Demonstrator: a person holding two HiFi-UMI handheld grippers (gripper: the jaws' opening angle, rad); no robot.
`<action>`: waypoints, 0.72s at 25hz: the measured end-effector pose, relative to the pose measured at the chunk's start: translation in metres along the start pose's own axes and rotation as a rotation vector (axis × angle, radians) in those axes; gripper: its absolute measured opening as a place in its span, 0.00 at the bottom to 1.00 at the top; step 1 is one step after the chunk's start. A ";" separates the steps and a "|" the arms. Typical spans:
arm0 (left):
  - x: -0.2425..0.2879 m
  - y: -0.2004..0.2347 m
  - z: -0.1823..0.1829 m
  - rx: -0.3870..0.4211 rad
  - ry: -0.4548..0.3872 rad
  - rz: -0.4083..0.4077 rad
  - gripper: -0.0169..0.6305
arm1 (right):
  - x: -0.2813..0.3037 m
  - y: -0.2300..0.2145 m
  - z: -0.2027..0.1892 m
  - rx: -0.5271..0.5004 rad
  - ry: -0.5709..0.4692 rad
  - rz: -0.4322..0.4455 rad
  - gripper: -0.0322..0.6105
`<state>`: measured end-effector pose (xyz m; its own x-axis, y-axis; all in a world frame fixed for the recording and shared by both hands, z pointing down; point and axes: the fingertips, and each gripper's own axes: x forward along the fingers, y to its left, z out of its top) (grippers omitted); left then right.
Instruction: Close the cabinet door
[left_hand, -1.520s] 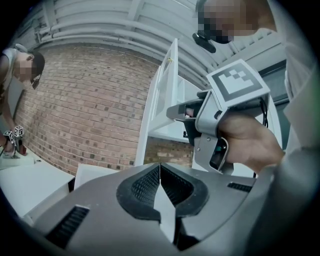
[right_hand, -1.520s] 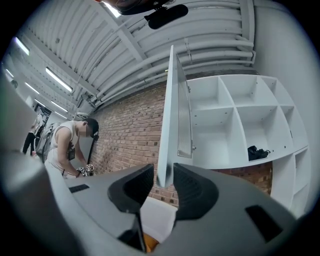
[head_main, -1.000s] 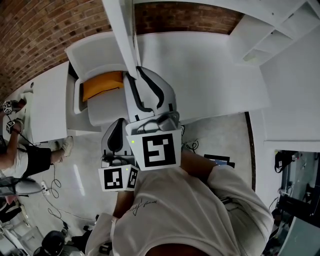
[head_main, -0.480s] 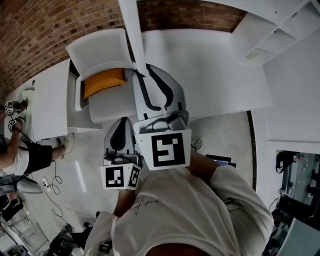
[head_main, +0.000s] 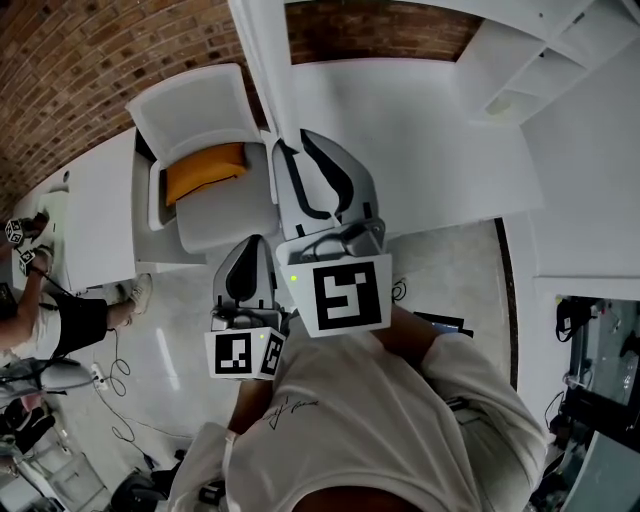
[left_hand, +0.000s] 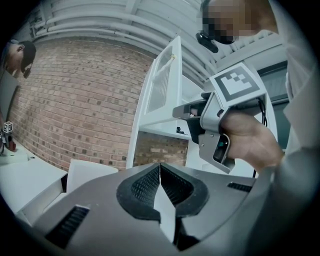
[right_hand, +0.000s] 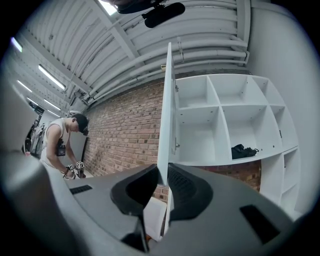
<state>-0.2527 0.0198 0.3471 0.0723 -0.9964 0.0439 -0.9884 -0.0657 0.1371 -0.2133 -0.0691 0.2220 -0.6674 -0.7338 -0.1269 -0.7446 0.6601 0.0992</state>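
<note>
The white cabinet door (head_main: 265, 70) stands open and shows edge-on in the right gripper view (right_hand: 167, 115). My right gripper (head_main: 295, 140) is shut on its lower free edge, and the thin panel runs down between the two black pads (right_hand: 164, 170). The open white cabinet (right_hand: 230, 125) with its shelf compartments lies to the right of the door. My left gripper (head_main: 248, 240) hangs lower and nearer my body, shut with nothing between its jaws (left_hand: 160, 166). From the left gripper view the door (left_hand: 160, 95) rises ahead.
A white chair with an orange cushion (head_main: 205, 170) stands just left of the door. A white table (head_main: 95, 210) lies further left, where another person (right_hand: 62, 140) works. A dark item (right_hand: 243, 150) lies on one cabinet shelf. Cables trail on the floor (head_main: 110, 370).
My right gripper and the door edge it holds have shifted a little to the right. The left gripper has followed slightly and stays shut.
</note>
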 end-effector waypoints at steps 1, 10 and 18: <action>0.001 -0.001 0.000 0.001 0.001 -0.003 0.05 | 0.000 -0.002 0.000 0.005 0.000 0.001 0.15; 0.013 -0.012 -0.001 0.005 0.013 -0.026 0.05 | -0.002 -0.022 0.000 0.046 -0.007 0.001 0.15; 0.027 -0.020 -0.004 0.001 0.028 -0.050 0.05 | -0.001 -0.036 -0.001 0.085 -0.014 0.010 0.15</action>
<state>-0.2301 -0.0058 0.3492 0.1258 -0.9899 0.0650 -0.9835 -0.1159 0.1387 -0.1858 -0.0920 0.2192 -0.6745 -0.7249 -0.1401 -0.7336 0.6793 0.0169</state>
